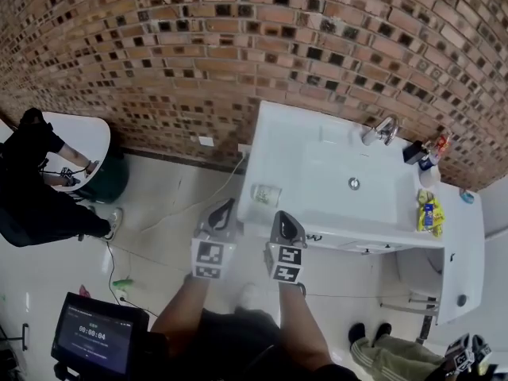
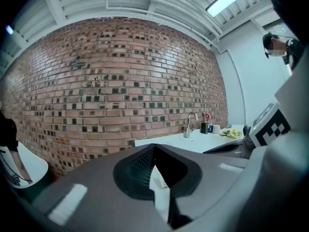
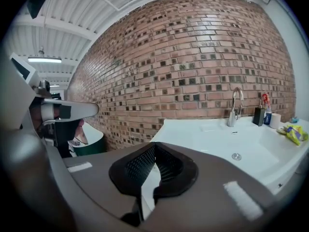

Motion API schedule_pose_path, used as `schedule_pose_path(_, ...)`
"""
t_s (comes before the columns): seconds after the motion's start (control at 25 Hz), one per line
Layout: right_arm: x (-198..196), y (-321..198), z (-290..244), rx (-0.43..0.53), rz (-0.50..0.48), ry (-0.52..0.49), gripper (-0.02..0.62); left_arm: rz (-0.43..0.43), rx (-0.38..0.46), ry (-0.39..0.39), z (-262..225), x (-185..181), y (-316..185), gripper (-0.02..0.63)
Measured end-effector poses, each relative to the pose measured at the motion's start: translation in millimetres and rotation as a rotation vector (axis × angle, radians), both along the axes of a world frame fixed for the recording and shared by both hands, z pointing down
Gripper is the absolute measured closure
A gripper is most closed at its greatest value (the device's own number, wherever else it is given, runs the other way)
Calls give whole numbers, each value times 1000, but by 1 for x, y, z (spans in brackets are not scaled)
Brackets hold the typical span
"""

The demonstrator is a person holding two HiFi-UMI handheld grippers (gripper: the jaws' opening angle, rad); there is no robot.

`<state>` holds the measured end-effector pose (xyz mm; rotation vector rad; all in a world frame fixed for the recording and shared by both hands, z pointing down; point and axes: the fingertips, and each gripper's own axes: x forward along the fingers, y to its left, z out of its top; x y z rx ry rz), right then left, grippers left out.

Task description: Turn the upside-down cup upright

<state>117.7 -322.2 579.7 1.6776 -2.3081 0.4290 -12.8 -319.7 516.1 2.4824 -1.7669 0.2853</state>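
I have both claws clenched on nothing: the left gripper (image 1: 228, 205) and the right gripper (image 1: 281, 216) hover just short of the white counter (image 1: 278, 141). The cup (image 1: 266, 194) sits near the counter's front left corner, at about one o'clock from the left claw and eleven from the right. My worry is that a closed-jaw approach could knock it off that near edge, or that a hard pinch could buckle its wall
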Motion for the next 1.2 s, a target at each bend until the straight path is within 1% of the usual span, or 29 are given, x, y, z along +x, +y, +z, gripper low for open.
schedule_pose_path(0.16,1,-12,8,-19,-1,23,581,8,-11,24,5,4,-12,611)
schedule_pose_path(0.4,7,-20,33,-96,3,49,577,41,-55,70,20,18,-19,611)
schedule_pose_path(0.48,8,-25,43,-121,-8,60,536,62,-61,79,24,24,-24,611)
schedule_pose_path(0.56,6,-31,53,-144,-11,72,520,87,-65,81,29,28,-30,611)
schedule_pose_path(0.64,4,-37,63,-165,-12,85,518,102,-70,83,33,28,-37,611)
schedule_pose_path(0.76,4,-45,73,-194,-4,101,515,116,-77,78,36,28,-45,611)
schedule_pose_path(0.92,9,-53,87,-238,17,97,512,121,-87,82,39,23,-52,611)
schedule_pose_path(1.08,7,-58,92,-259,11,68,521,122,-90,89,40,20,-55,611)
schedule_pose_path(1.2,8,-59,94,-267,21,59,566,128,-99,85,45,21,-55,611)
